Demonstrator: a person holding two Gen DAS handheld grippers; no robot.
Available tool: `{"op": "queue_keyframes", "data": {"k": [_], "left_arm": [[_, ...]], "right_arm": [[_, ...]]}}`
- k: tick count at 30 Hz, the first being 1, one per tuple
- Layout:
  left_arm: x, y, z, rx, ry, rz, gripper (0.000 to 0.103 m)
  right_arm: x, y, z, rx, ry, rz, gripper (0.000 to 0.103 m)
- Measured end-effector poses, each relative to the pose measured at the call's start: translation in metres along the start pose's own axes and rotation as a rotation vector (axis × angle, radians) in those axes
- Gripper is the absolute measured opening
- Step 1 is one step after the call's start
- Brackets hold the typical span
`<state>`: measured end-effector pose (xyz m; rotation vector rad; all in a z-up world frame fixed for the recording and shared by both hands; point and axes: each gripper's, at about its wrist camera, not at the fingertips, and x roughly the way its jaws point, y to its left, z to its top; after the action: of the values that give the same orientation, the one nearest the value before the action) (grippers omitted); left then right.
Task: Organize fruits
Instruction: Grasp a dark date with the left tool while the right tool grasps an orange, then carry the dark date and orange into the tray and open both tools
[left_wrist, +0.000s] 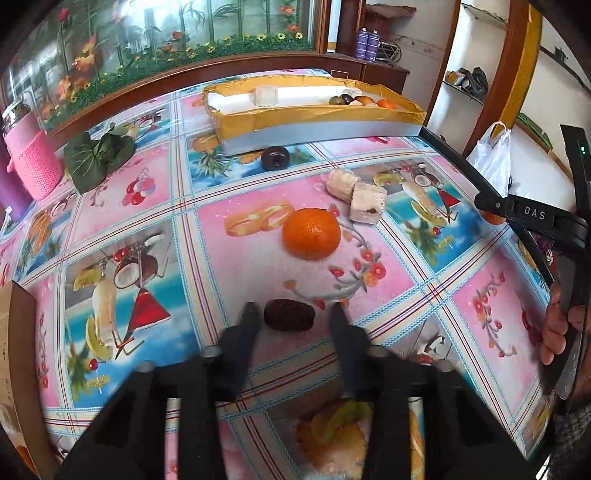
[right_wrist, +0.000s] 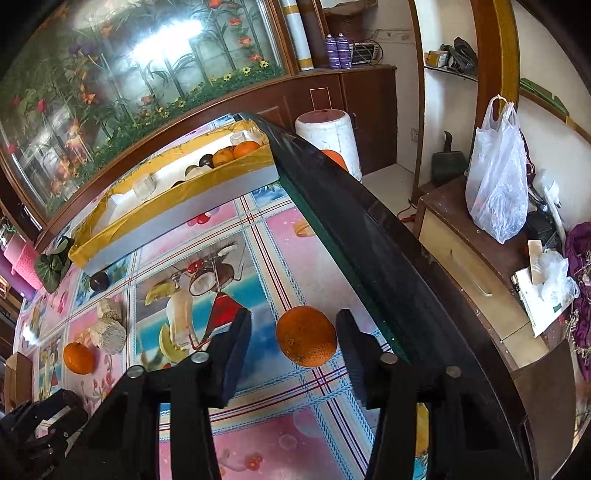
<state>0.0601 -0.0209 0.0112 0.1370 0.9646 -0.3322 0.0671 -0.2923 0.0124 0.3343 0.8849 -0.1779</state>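
In the left wrist view a dark brown date-like fruit (left_wrist: 290, 314) lies on the patterned tablecloth between the fingers of my left gripper (left_wrist: 294, 308). The jaws stand open, with a small gap on each side of the fruit. Beyond it rest an orange (left_wrist: 311, 233), two pale cut pieces (left_wrist: 354, 192) and a dark round fruit (left_wrist: 275, 158). In the right wrist view my right gripper (right_wrist: 293, 325) straddles another orange (right_wrist: 306, 336) near the table's right edge. Its right finger is very close to the orange and its left finger stands clear. A gold-rimmed box (left_wrist: 321, 118) at the back holds several fruits.
A green leafy bundle (left_wrist: 99, 155) and a pink container (left_wrist: 31, 162) sit at the far left. The dark table edge (right_wrist: 351, 236) runs just right of the right gripper. A white plastic bag (right_wrist: 496, 184) hangs over a side cabinet. The person's hand (left_wrist: 557, 325) holds the other tool.
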Motion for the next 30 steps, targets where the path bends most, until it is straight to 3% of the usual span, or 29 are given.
{"op": "queue_keyframes", "data": {"k": [2,6,10,14,19,24,30], "left_arm": [[-0.001,0.000,-0.001,-0.001,-0.002,-0.002,0.026],[-0.011,0.006,-0.006,-0.023,-0.004,-0.015,0.026],[-0.039,0.015,-0.010,-0.056,-0.054,-0.027,0.026],[-0.071,0.030,-0.020,-0.110,-0.106,-0.045,0.026],[-0.106,0.065,-0.047,-0.185,-0.148,-0.017,0.026],[-0.140,0.125,-0.083,-0.299,-0.172,0.074,0.026],[-0.176,0.210,-0.137,-0.460,-0.169,0.229,0.026]], "right_arm": [[0.000,0.001,0.000,-0.019,-0.008,-0.031,0.032],[-0.003,-0.003,-0.002,-0.004,-0.014,-0.014,0.031],[-0.017,-0.003,-0.004,0.007,-0.030,0.026,0.031],[-0.042,0.015,-0.012,-0.027,-0.052,0.086,0.031],[-0.079,0.057,-0.027,-0.106,-0.083,0.173,0.031],[-0.105,0.116,-0.049,-0.212,-0.081,0.249,0.032],[-0.119,0.206,-0.091,-0.355,-0.016,0.392,0.032]]}}
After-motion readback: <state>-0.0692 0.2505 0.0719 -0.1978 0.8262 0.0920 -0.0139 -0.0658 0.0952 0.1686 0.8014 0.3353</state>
